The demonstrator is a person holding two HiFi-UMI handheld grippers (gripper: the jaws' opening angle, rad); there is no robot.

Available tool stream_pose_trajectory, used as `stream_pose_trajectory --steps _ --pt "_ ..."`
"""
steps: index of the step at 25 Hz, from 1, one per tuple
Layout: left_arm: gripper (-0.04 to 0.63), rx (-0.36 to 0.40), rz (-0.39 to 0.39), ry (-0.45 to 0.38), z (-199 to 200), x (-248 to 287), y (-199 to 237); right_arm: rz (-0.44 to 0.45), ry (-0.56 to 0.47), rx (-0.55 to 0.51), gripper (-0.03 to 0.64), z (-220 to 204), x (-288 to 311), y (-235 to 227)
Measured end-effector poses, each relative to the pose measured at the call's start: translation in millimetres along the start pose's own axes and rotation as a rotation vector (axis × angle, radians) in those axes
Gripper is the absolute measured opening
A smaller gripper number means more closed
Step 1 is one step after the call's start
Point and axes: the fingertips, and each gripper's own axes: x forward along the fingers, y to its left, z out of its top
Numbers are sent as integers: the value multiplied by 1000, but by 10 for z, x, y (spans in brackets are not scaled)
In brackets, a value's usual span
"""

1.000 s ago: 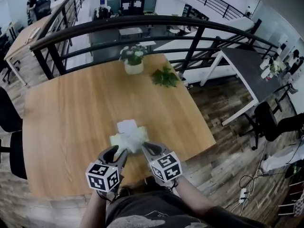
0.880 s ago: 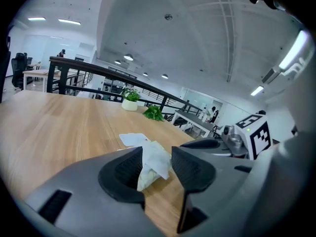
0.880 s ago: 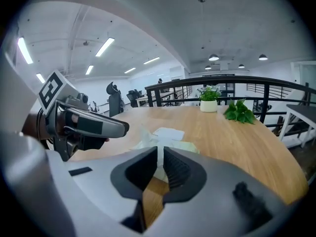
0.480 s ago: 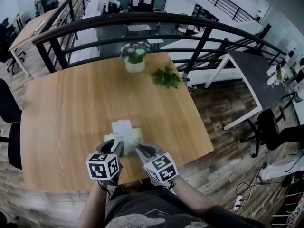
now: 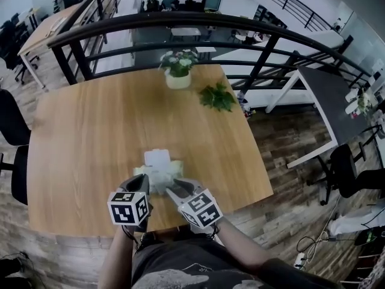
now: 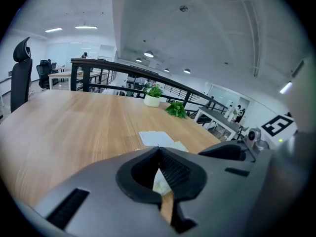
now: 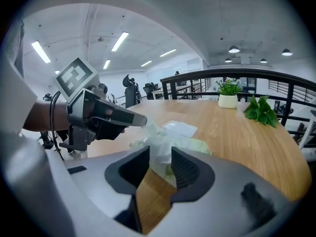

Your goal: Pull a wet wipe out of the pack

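Observation:
A pale green wet wipe pack (image 5: 161, 174) lies on the wooden table (image 5: 90, 131) near its front edge, its white lid flap (image 5: 157, 158) folded open. A crumpled white wipe (image 7: 155, 137) stands up out of the pack (image 7: 195, 144). My left gripper (image 5: 146, 186) has just been closing. Its tips (image 7: 140, 121) now pinch the top of the wipe, and in the left gripper view the jaws (image 6: 158, 148) meet. My right gripper (image 5: 173, 188) has just been opening. Its jaws (image 7: 160, 154) stand apart with the wipe between them.
A white pot of flowers (image 5: 178, 71) and a green leafy sprig (image 5: 218, 96) sit at the table's far edge. A black railing (image 5: 180, 26) runs behind them. Office chairs (image 5: 9, 119) stand to the left. The person's torso is close to the near edge.
The left gripper has come in and down to the pack and shut at the wipe's top. The right gripper stayed at the pack and its jaws have opened.

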Motion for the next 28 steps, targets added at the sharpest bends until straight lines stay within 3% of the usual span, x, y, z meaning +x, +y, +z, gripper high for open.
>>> stream_pose_trajectory --steps 4,8,11,15,21,28 --pt "14 8 -4 4 -27 -21 -3 6 18 -20 158 7 113 49" --pt "14 4 -16 10 -37 -27 21 -26 63 -56 156 -12 246 48" --pt "14 10 -26 19 -49 -29 20 -42 84 -81 40 -15 272 32" --pt "14 18 -29 25 -45 -22 50 -27 113 -90 26 -17 304 23" --pt "14 30 -39 34 -65 -22 95 -47 85 -66 25 39 119 -26" --pt "14 38 -59 37 -65 -48 78 -144 16 -40 25 222 -266 -202"
